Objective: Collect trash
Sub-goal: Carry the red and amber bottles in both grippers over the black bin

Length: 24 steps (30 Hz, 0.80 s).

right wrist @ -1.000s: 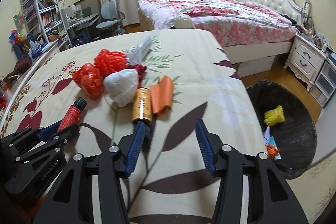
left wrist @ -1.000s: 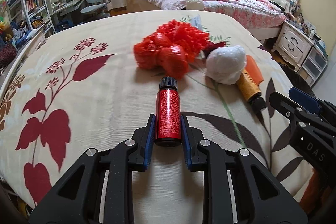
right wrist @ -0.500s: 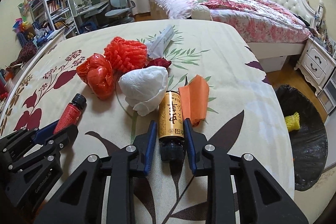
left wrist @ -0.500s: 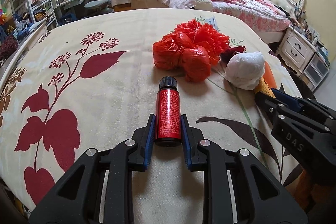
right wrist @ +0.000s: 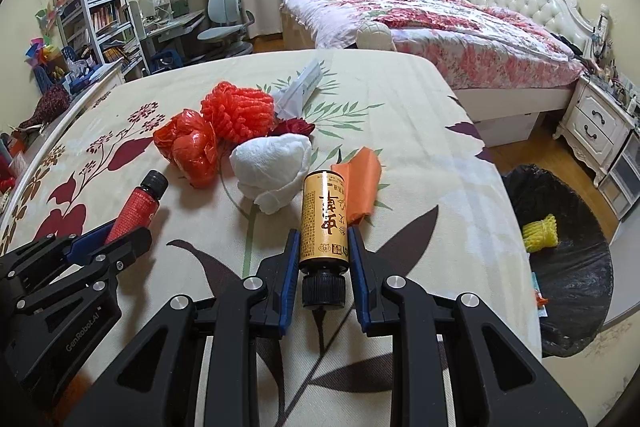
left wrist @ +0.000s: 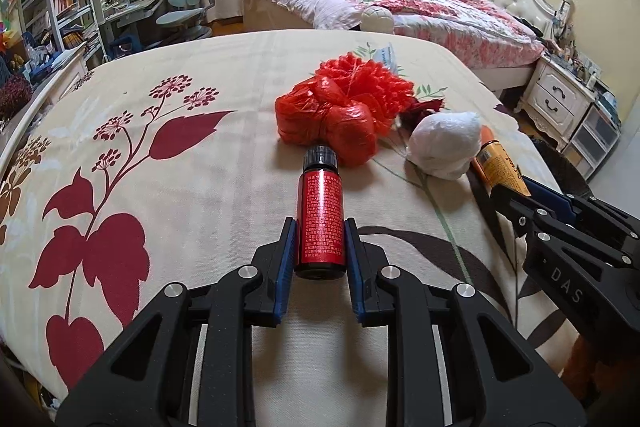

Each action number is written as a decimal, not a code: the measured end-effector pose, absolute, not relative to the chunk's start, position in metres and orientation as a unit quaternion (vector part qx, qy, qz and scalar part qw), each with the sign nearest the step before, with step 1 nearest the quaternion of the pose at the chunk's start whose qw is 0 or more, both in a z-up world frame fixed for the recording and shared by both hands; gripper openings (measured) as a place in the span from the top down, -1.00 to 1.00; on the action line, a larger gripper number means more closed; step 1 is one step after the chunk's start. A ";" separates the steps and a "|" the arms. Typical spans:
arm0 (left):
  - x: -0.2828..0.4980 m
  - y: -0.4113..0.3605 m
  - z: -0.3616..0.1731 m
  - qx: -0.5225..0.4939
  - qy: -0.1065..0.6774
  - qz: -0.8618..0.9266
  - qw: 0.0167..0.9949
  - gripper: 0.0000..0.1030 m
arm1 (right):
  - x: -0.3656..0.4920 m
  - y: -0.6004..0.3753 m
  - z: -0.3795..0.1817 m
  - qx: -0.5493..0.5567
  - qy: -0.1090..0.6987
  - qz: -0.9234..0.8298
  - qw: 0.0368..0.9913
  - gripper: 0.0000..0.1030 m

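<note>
Bedroom floor bin (right wrist: 576,275) holding yellow net (right wrist: 541,233), left tool (left wrist: 320,239) clamping red bottle (left wrist: 321,223), right tool (right wrist: 323,251) clamping gold bottle (right wrist: 324,223)

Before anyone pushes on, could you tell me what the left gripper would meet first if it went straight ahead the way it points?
Most likely the red plastic bag: it lies just past the cap of the red bottle that the left gripper holds, though the gap between them is hard to judge.

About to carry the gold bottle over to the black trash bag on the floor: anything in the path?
Nothing visible. The right claw grips the gold bottle; only bare bedspread lies between it and the open trash bag beyond the edge.
</note>
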<state>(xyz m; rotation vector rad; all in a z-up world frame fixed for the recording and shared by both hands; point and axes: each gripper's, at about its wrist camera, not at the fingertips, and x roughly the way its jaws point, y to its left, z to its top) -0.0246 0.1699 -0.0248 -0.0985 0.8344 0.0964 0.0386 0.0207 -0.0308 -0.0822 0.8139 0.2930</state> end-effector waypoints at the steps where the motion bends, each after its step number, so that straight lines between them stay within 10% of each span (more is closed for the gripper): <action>1: -0.025 0.168 -0.023 -0.047 0.402 0.045 0.913 0.55 | 0.038 0.018 -0.029 -0.039 0.392 0.140 0.908 0.52; 24: 0.004 0.064 0.005 -0.012 0.365 -0.060 0.929 0.55 | 0.041 -0.098 -0.011 0.013 0.366 0.022 0.930 0.52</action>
